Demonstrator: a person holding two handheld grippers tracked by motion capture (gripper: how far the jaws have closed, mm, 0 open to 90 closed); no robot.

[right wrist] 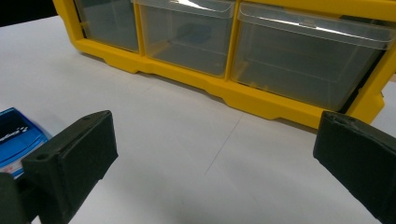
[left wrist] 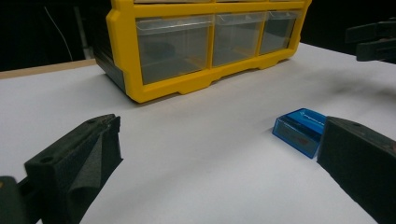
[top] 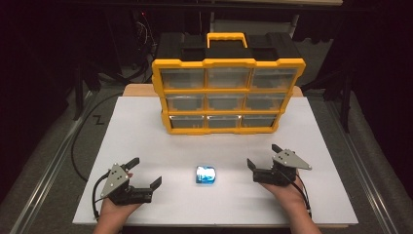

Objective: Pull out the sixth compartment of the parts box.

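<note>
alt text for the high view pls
A small blue box lies on a white table between the open left tongs and open right tongs, each held in a hand. Behind stands a yellow drawer organizer with nine clear drawers.

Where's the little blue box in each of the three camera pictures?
High view: the blue box lies on the white table, midway between the two grippers.
Left gripper view: right of centre, beside the right-hand jaw.
Right gripper view: far left edge, behind the left-hand jaw.
Shared landmark: the yellow drawer cabinet behind it.
</note>
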